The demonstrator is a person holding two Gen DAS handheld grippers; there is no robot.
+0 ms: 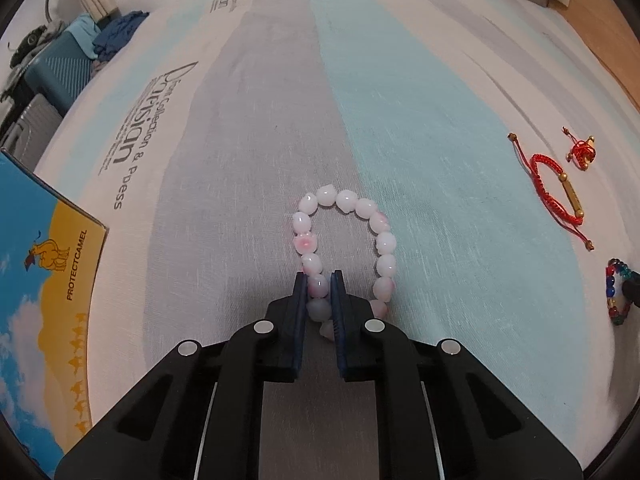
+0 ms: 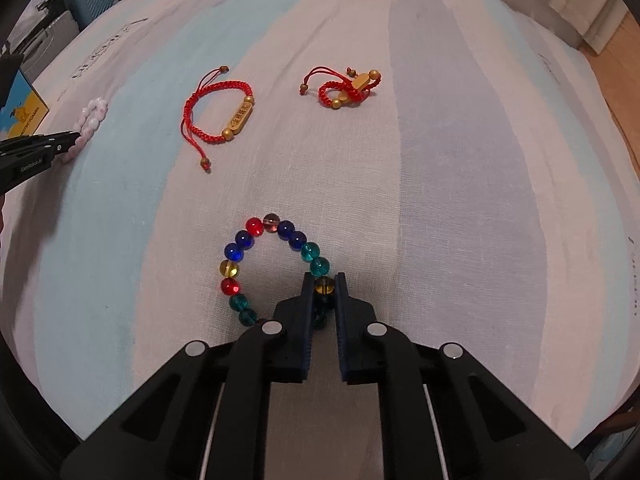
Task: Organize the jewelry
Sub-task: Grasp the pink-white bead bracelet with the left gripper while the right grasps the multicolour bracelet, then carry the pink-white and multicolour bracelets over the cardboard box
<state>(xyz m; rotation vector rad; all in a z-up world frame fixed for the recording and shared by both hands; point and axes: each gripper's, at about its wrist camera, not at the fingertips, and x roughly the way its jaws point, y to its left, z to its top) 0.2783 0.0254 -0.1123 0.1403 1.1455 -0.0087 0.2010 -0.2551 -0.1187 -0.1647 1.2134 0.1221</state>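
A pink-and-white bead bracelet lies on the striped bedsheet. My left gripper is shut on its near beads. The bracelet and left gripper also show at the left of the right wrist view. A multicoloured glass bead bracelet lies on the sheet. My right gripper is shut on its amber bead at the near right side. Part of that bracelet shows at the right edge of the left wrist view.
A red cord bracelet with a gold tube and a smaller bunched red cord bracelet lie farther out. A blue-and-yellow box sits at the left. Suitcases and clothes stand beyond the bed's far left edge.
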